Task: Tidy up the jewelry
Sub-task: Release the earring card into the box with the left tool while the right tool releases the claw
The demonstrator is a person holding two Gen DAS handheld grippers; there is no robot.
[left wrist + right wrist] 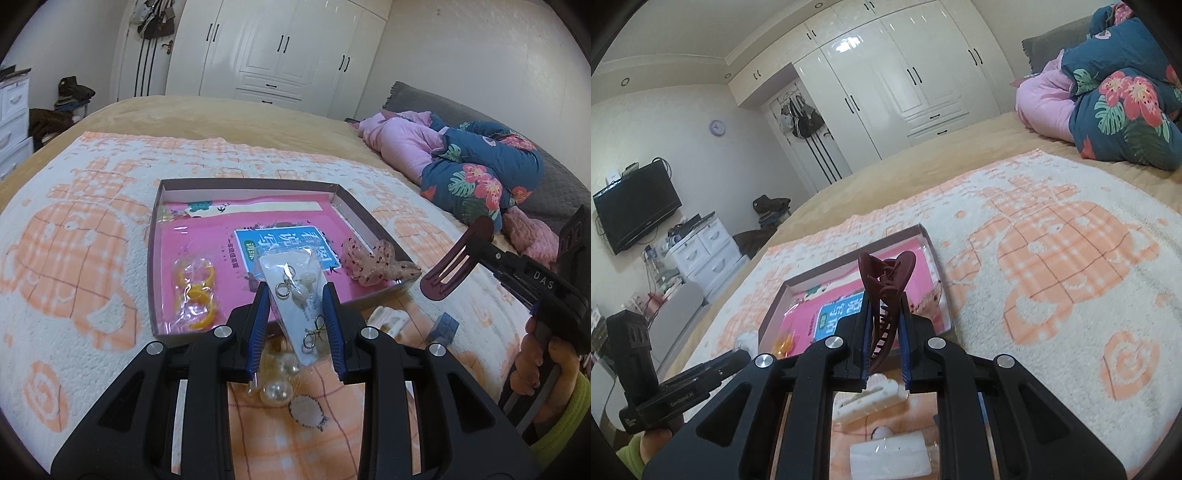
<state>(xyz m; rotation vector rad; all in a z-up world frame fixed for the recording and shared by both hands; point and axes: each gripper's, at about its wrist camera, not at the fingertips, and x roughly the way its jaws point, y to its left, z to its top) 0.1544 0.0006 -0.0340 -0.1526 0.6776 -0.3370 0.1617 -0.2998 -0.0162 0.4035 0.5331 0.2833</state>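
Observation:
My left gripper (296, 293) is shut on a clear packet of earrings (295, 288) on a white card, held just above the near edge of a shallow brown box (157, 229). The box holds a pink book, a bag of yellow rings (195, 295) and a speckled pink hair bow (373, 264). My right gripper (885, 308) is shut on a maroon claw hair clip (886, 273), held in the air before the box (849, 256). In the left wrist view that clip (452, 260) hangs to the right of the box.
Everything lies on an orange-and-white towel (92, 221) spread over a bed. Pearl pieces (277, 391), a white clip (388, 321) and a small blue cube (443, 326) lie near the box's front edge. A white card packet (890, 458) lies under my right gripper. Folded quilts (480, 173) are piled at the right.

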